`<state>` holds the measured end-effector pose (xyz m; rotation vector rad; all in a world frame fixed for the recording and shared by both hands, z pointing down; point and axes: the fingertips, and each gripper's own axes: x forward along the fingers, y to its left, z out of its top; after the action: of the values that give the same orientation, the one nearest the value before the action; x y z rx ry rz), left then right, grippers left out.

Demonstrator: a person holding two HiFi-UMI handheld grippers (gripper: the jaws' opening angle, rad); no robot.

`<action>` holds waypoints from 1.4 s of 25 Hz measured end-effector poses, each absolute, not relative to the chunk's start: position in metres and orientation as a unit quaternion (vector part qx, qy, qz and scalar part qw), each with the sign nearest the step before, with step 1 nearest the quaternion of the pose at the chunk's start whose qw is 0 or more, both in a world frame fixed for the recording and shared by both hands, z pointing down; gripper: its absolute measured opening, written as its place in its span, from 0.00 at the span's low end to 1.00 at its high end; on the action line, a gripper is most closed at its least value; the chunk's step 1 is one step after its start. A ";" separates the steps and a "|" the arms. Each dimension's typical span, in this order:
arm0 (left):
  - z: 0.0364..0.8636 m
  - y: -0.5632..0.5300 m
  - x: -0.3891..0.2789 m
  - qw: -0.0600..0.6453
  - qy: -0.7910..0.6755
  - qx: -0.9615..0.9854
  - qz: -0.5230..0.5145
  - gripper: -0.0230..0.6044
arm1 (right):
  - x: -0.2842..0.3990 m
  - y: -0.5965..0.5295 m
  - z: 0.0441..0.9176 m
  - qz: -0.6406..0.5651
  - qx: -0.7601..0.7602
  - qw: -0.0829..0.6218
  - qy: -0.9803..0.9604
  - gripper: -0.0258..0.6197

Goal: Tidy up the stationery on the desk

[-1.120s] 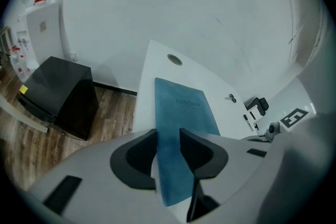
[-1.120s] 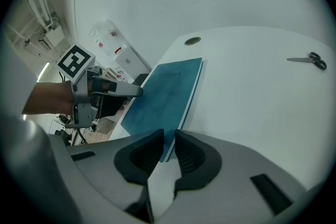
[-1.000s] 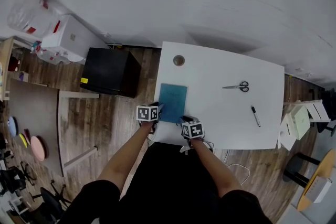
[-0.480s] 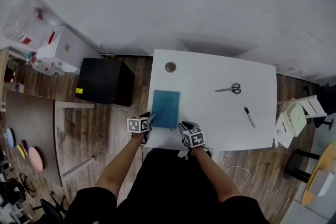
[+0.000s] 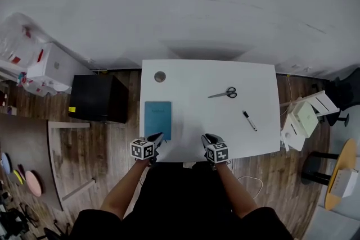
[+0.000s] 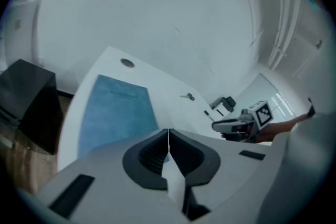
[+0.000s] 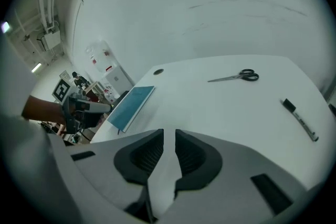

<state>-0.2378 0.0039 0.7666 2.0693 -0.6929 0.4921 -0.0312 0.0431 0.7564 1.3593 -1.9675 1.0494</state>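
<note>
Both grippers have pulled back from the blue notebook [image 5: 158, 119], which lies flat at the desk's [image 5: 197, 115] near left; the left gripper [image 6: 168, 139] has just been closing and is now pressed together with nothing in it, the right gripper [image 7: 168, 141] is narrowly apart and empty, so the scissors [image 5: 223, 93] and marker [image 5: 250, 120] to the right probably come next.

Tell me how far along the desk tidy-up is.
Looks done: blue notebook lies square on the desk. In hand: nothing; left gripper has just been closing its jaws on nothing, right gripper empty. Remaining: scissors and marker, loose farther right.
</note>
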 end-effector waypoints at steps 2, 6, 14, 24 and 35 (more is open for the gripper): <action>0.753 0.016 -0.205 0.427 -0.236 0.853 0.186 0.07 | -0.006 0.050 0.759 0.384 0.502 0.275 -0.725 0.16; 0.743 0.032 -0.140 0.417 -0.201 0.866 0.187 0.06 | 0.053 0.052 0.755 0.373 0.511 0.280 -0.722 0.16; 0.755 0.043 -0.018 0.440 -0.208 0.849 0.204 0.06 | 0.163 0.050 0.749 0.359 0.535 0.279 -0.712 0.16; 0.762 0.058 0.100 0.418 -0.235 0.844 0.240 0.06 | 0.248 0.052 0.763 0.347 0.520 0.279 -0.729 0.16; 0.768 0.068 0.141 0.443 -0.312 0.808 0.232 0.06 | 0.268 0.043 0.797 0.307 0.449 0.352 -0.762 0.19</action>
<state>0.1412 0.0677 0.7685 2.0035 -0.7727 0.5766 0.2682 0.0426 0.7972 1.1611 -1.9709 0.7953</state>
